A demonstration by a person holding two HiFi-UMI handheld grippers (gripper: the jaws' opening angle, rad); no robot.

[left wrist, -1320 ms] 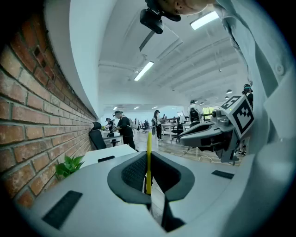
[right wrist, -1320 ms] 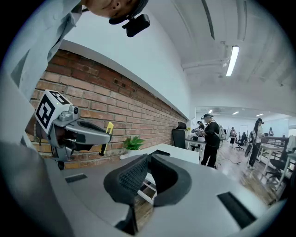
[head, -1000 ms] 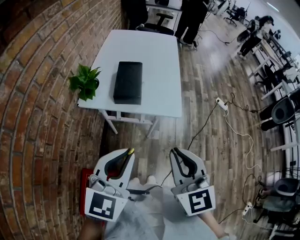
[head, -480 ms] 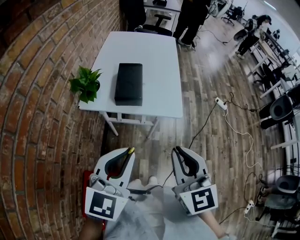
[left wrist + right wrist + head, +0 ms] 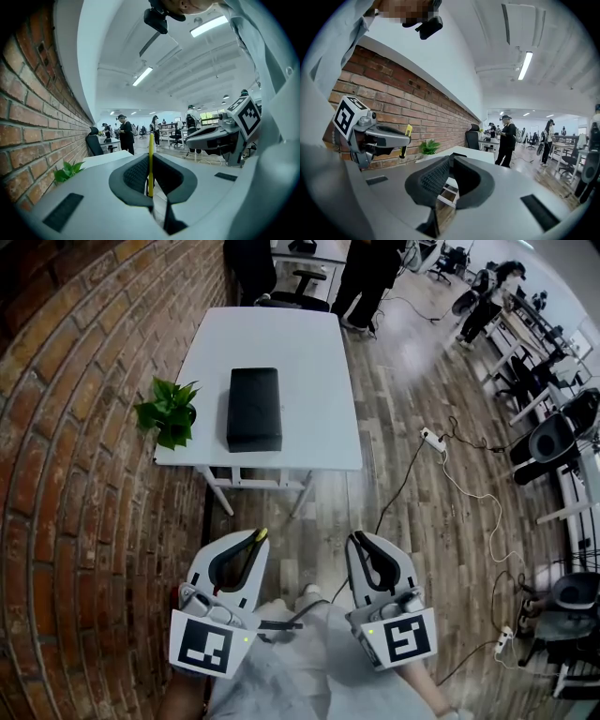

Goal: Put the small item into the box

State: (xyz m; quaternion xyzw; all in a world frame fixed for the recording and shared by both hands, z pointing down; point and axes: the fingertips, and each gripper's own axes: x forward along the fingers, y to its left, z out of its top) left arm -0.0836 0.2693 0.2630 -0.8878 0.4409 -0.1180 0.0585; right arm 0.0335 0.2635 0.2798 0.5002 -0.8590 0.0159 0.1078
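Two grippers hang low over the wooden plank floor (image 5: 375,427), each with a cube face showing a black-and-white square marker, one on the left (image 5: 204,650) and one on the right (image 5: 401,638). The left gripper (image 5: 255,542) is clenched on a thin yellow stick (image 5: 151,161). The stick lies along the seam between the jaws, and its yellow end pokes past their tips toward the far side. The right gripper (image 5: 355,541) is closed with nothing between its jaws.

A black rectangular box (image 5: 254,409) lies flat on the white bench (image 5: 309,362), well apart from both grippers, its long axis running near to far. Bare floor separates the grippers from the bench. A green leafy potted plant (image 5: 169,412) sits at the bench's left near edge, beside the red brick wall (image 5: 75,427). A white power strip (image 5: 432,440) and its cable lie on the floor to the right. People stand at the far end.
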